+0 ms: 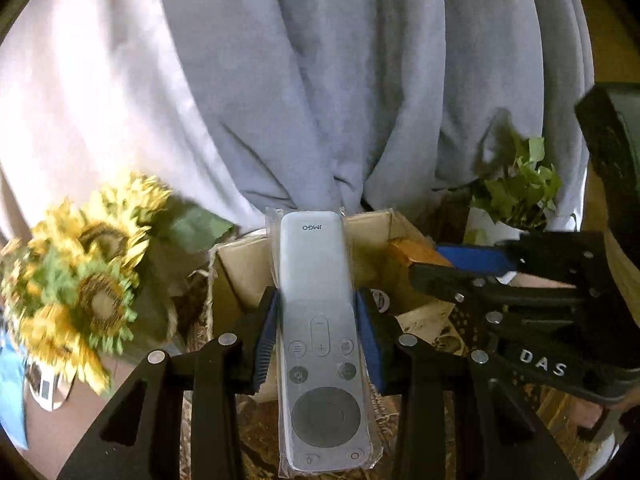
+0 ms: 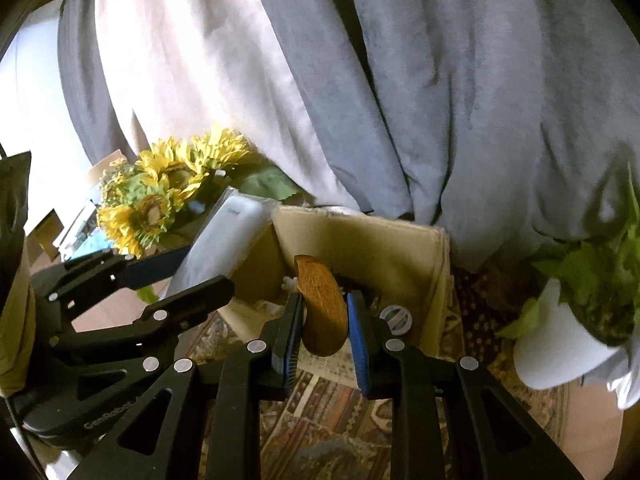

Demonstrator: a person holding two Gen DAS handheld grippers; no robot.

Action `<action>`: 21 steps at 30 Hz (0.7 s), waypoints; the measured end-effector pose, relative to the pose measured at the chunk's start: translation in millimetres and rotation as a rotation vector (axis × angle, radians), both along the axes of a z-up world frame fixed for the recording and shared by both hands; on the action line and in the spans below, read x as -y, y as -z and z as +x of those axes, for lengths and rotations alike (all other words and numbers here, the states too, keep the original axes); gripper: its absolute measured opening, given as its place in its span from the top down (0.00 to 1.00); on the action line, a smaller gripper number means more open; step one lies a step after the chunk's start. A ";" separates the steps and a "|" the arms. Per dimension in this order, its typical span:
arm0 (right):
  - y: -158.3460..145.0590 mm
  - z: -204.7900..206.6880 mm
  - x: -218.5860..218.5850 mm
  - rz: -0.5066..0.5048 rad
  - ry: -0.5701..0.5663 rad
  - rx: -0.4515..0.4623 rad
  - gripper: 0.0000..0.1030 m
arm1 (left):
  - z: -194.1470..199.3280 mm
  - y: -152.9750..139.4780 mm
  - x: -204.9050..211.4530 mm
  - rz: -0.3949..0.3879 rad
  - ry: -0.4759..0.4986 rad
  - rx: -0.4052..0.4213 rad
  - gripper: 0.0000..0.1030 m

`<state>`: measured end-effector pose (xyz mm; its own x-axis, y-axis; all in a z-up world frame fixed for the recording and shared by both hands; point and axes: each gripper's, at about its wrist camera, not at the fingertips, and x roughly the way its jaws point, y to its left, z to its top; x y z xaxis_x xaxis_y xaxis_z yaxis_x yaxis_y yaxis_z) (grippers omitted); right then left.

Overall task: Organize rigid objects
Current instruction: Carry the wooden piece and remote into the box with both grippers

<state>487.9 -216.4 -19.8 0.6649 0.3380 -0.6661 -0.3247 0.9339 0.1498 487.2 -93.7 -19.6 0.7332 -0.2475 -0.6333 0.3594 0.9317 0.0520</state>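
Observation:
My left gripper (image 1: 316, 322) is shut on a white JMGO remote (image 1: 316, 300) in a clear plastic sleeve, held above the open cardboard box (image 1: 240, 276). My right gripper (image 2: 322, 320) is shut on a flat brown wooden piece (image 2: 324, 312) over the same box (image 2: 392, 252). In the left wrist view the right gripper (image 1: 452, 264) comes in from the right with the wooden piece (image 1: 416, 254) at its tips. In the right wrist view the left gripper (image 2: 192, 268) and its remote (image 2: 224, 240) show at the left.
Artificial sunflowers (image 1: 80, 272) stand left of the box. A white pot with a green plant (image 2: 568, 328) stands to the right. A grey curtain (image 1: 320, 80) hangs behind. A patterned mat (image 2: 332, 412) lies under the box. A round grey cap (image 2: 396, 319) lies in the box.

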 end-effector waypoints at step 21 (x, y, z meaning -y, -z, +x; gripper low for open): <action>24.7 87.4 -12.6 -0.106 -0.052 -0.160 0.77 | 93.3 17.0 20.6 0.226 0.140 -0.077 0.63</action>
